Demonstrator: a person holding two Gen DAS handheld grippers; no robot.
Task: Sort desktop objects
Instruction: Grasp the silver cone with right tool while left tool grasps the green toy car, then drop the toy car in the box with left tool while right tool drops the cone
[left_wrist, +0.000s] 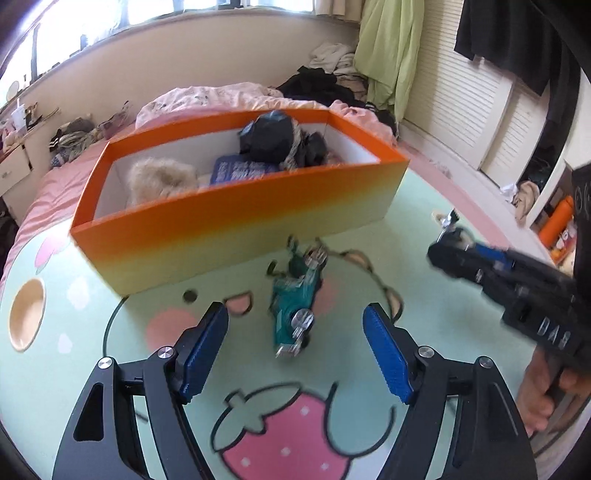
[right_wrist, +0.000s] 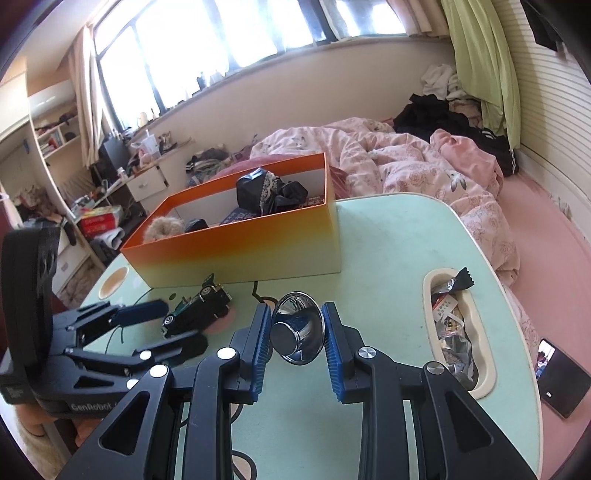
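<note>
A green toy car (left_wrist: 295, 301) lies on the mint-green table (left_wrist: 443, 295), in front of the orange box (left_wrist: 236, 229). My left gripper (left_wrist: 295, 328) is open, its blue pads on either side of the car's near end. In the right wrist view the left gripper (right_wrist: 177, 321) brackets the car (right_wrist: 199, 306). My right gripper (right_wrist: 297, 325) is shut on a small shiny metal cup (right_wrist: 297, 334), held above the table. The box (right_wrist: 240, 254) holds a black bag, a fluffy beige item and a blue item.
A recessed tray (right_wrist: 480, 373) in the table's right side holds wrappers and small items. A phone (right_wrist: 561, 380) lies at the right edge. A bed with pink bedding (right_wrist: 424, 162) lies behind the table. The right gripper also shows at the right of the left wrist view (left_wrist: 458, 251).
</note>
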